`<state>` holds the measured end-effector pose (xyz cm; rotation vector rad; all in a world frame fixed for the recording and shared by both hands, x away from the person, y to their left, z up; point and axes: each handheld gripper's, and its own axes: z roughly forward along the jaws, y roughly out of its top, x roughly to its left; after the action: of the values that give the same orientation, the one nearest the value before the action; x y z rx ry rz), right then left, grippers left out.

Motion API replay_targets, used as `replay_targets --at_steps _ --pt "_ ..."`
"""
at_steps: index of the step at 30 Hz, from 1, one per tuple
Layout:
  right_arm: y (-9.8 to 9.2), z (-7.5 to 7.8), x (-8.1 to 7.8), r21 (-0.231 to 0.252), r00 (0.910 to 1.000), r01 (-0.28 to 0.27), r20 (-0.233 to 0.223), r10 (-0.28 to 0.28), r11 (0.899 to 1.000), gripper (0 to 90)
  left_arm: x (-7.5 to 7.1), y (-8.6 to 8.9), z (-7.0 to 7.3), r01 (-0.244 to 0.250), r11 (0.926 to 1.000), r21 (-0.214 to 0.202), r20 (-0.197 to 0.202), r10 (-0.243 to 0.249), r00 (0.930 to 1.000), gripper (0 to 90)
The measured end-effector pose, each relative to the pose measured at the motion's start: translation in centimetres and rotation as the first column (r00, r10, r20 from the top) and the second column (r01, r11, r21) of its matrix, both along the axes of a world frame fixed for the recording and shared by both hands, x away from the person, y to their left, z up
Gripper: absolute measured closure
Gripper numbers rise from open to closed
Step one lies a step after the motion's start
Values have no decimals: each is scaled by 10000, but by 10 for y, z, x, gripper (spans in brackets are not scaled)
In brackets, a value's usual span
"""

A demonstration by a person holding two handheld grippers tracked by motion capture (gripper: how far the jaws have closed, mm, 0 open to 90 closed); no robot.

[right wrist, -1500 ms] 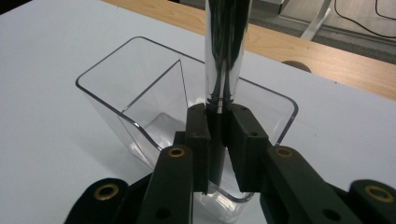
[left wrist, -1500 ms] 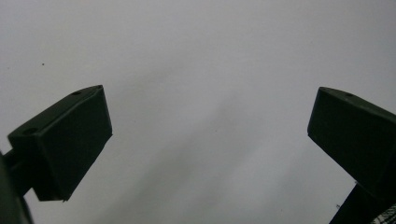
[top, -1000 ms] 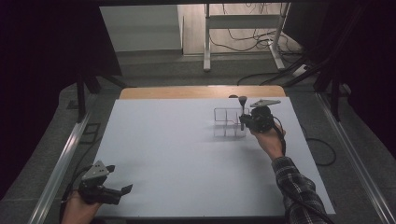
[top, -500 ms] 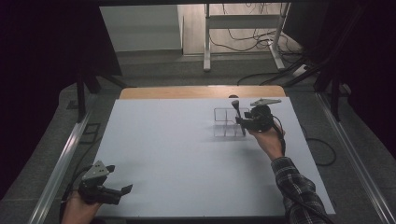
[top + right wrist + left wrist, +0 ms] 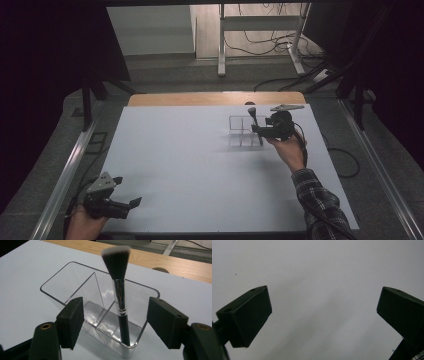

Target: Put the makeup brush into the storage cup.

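A clear plastic organizer (image 5: 75, 282) with several compartments stands on the white table at the far right (image 5: 239, 134). A black-handled makeup brush (image 5: 120, 295) stands in its near right compartment, bristles up, leaning on the rim (image 5: 254, 117). My right gripper (image 5: 115, 322) sits just in front of the organizer (image 5: 256, 130). Its jaws have just been opening and now stand open. The brush is between them, but neither pad touches it. My left gripper (image 5: 132, 204) rests at the near left corner, open over bare table (image 5: 324, 312).
A white sheet (image 5: 190, 165) covers the table, and a wooden strip (image 5: 200, 98) shows along its far edge. Metal rails run down both sides. Cables and a stand's legs lie on the floor beyond the table.
The right gripper's jaws have opened and let go of the brush, which now stands in the organizer. Neither hand has shifted.
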<state>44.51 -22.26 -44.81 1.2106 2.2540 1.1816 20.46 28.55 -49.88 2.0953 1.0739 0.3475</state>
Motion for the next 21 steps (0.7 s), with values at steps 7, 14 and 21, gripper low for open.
replay_targets --at_steps 7,14,21 --pt "0 2 -2 -10 10000 -74 -17 74 10000 255 0 0 0 -16 10000 -36 27 16 10000 1" --pt "2 4 -5 -77 9999 -138 10 138 9999 215 0 1 1 -53 10000 -75 47 53 10000 0" --pt "3 6 -8 -126 9997 -231 -38 231 9997 185 0 1 1 -74 9999 -95 56 75 10000 0"
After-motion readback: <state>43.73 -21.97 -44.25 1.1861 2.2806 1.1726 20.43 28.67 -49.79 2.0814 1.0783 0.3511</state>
